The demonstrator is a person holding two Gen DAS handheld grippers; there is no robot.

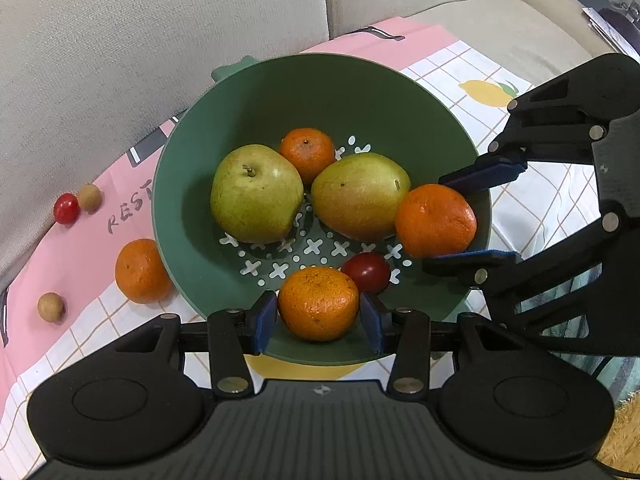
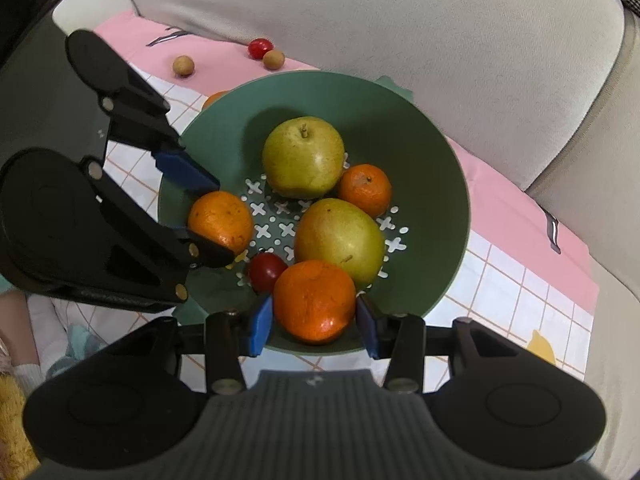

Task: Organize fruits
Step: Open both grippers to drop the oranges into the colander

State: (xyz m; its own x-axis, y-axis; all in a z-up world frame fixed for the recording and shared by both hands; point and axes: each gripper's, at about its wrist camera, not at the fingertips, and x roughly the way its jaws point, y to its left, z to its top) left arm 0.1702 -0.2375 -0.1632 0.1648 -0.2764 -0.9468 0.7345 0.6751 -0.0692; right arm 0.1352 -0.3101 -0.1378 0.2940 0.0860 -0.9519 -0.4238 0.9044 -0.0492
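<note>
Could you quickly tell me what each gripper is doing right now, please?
Left gripper: closed on a tangerine over the green bowl.
Right gripper: closed on another tangerine.

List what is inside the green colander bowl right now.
Inside the green colander bowl: two pears, three mandarins and a dark red tomato. Two of the mandarins sit between gripper pads. Anything beneath the fruit is hidden.

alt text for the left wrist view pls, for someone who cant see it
The left gripper holds a tangerine at the near rim of a green colander bowl, while the right gripper holds another tangerine at the bowl's right side. Two pears, a third tangerine and a cherry tomato lie inside.
</note>
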